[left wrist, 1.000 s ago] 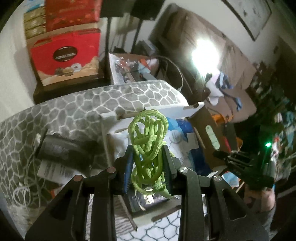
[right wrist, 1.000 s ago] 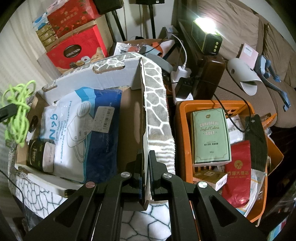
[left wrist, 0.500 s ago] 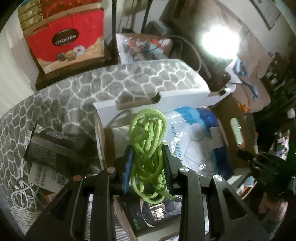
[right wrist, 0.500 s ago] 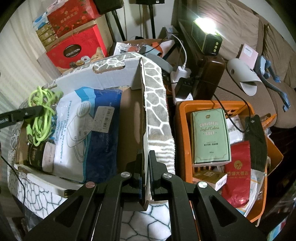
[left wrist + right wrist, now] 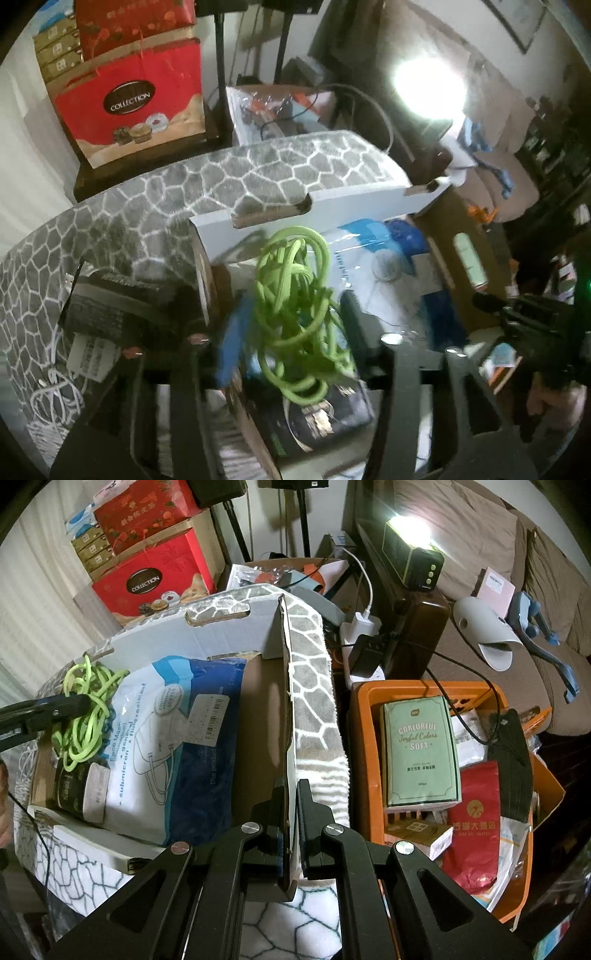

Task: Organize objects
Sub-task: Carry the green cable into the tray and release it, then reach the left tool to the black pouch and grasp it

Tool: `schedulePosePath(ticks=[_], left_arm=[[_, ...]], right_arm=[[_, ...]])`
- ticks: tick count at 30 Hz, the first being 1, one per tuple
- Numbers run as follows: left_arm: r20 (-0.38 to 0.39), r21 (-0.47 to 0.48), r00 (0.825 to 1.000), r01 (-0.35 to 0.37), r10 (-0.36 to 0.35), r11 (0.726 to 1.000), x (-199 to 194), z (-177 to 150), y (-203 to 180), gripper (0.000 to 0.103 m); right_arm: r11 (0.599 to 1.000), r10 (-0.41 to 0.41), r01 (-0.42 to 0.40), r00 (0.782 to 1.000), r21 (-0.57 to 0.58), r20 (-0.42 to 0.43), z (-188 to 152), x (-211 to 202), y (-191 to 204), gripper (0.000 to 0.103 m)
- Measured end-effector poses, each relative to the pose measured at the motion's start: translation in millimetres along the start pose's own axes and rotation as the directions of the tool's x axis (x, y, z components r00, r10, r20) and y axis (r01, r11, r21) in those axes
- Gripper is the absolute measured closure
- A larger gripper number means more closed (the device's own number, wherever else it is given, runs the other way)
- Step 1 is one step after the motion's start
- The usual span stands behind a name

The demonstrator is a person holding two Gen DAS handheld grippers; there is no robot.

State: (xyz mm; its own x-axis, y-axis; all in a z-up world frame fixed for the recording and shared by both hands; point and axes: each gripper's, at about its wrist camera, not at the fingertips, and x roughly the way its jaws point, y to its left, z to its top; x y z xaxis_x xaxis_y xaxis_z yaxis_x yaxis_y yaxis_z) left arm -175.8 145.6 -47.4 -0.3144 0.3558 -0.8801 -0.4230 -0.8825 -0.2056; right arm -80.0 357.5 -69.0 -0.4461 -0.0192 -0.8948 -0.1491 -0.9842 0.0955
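Note:
A tangled lime-green cord hangs between the fingers of my left gripper, whose jaws are opening; the pads stand off the cord on both sides. It hovers over the left end of the open cardboard box, above a dark can and beside a blue-and-white face mask bag. In the right wrist view the cord dangles over the same corner of the box. My right gripper is shut on the box's upright right flap.
A grey stone-patterned blanket lies under and around the box. Right of it stands an orange basket with a green carton and a red pouch. Red gift boxes and a bright lamp stand behind.
My left gripper has sunk with the cord into the left end of the box, and its jaws have spread apart from the cord. The right gripper has kept still on the flap.

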Motion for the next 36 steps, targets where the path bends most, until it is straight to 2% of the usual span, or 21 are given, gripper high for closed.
schedulePosePath(ticks=[1, 2, 5, 9, 11, 16, 18, 23, 27, 32, 36], left_arm=[[0.008, -0.008, 1.000, 0.015, -0.015, 1.000, -5.7, -1.3, 1.1, 0.036], [0.020, -0.017, 0.999, 0.034, -0.033, 0.999, -12.5, -2.9, 2.9, 0.033], [0.045, -0.041, 0.996, 0.075, -0.074, 0.996, -32.3, -6.8, 10.7, 0.031], [0.073, -0.090, 0.995, 0.080, -0.074, 0.993, -55.1, -12.1, 31.0, 0.025], [0.086, -0.112, 0.995, 0.068, -0.058, 0.991, -63.8, -14.8, 43.2, 0.019], [0.093, -0.168, 0.996, 0.021, -0.005, 0.985, -78.1, -25.5, 78.7, 0.017], [0.086, -0.189, 0.996, -0.002, 0.019, 0.982, -82.0, -32.3, 94.9, 0.011], [0.076, -0.228, 0.996, -0.022, 0.041, 0.973, -87.5, -48.0, 124.0, 0.009], [0.069, -0.291, 0.997, 0.001, 0.020, 0.957, -86.3, -56.3, 150.3, 0.008], [0.067, -0.337, 0.998, 0.018, 0.005, 0.941, -76.1, -54.1, 169.4, 0.008], [0.048, -0.343, 0.999, 0.016, 0.000, 0.939, -57.7, -44.0, 169.7, 0.008]], right_arm=[[1.000, 0.001, -0.001, 1.000, 0.000, 0.000, -0.1, 0.0, 0.2, 0.098], [1.000, 0.000, 0.000, 1.000, 0.000, 0.001, 0.1, -0.2, 0.4, 0.098], [1.000, 0.000, 0.000, 1.000, -0.002, 0.000, -0.2, -0.1, -0.3, 0.098], [1.000, 0.001, -0.001, 1.000, -0.001, 0.000, -0.1, 0.0, 0.0, 0.098], [1.000, 0.000, 0.000, 1.000, -0.003, 0.000, -0.1, -0.2, 0.1, 0.098], [1.000, 0.000, 0.000, 1.000, -0.002, 0.000, -0.3, 0.0, 0.1, 0.098], [1.000, -0.001, 0.001, 1.000, -0.002, 0.000, -0.4, 0.0, 0.4, 0.098], [1.000, 0.000, 0.000, 1.000, -0.002, 0.001, -0.9, -0.3, 0.5, 0.098], [1.000, 0.000, 0.000, 1.000, -0.003, 0.001, -1.1, -0.1, 0.8, 0.097], [1.000, -0.001, 0.001, 1.000, -0.004, 0.000, -1.3, 0.0, 0.6, 0.097], [1.000, -0.001, 0.001, 1.000, -0.004, 0.000, -1.4, 0.0, 0.7, 0.097]])
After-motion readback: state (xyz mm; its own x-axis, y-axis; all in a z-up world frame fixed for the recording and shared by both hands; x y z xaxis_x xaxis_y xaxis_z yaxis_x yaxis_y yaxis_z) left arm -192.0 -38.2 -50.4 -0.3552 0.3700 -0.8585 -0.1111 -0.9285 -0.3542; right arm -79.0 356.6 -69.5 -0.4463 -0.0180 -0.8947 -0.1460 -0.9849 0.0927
